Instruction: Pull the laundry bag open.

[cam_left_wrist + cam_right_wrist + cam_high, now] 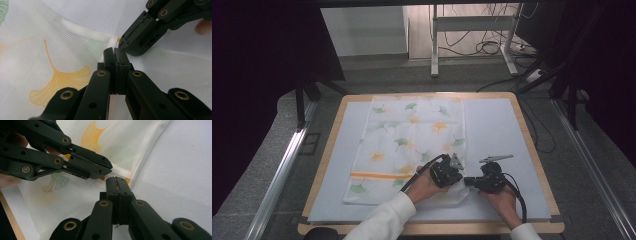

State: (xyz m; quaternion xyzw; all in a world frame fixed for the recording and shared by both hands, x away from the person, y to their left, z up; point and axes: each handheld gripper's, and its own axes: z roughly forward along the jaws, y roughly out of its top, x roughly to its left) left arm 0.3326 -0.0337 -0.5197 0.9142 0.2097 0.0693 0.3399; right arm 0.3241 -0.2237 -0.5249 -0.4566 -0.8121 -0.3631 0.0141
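Right now the leaf-print cloth (pixel 407 145) lies flat on my white mat (pixel 497 135), its near right corner folded. Both my left gripper (pixel 115 51) and right gripper (pixel 116 180) sit fully closed, tips meeting at that corner.

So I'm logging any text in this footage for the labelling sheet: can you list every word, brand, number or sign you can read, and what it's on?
None: no readable text in any view.
Cloth: printed ginkgo leaves and an orange stripe, no words.
Left hand-held gripper and right hand-held gripper: plain black, brass rivets, no brand or number.
Table: a bare pale sheet, no label.
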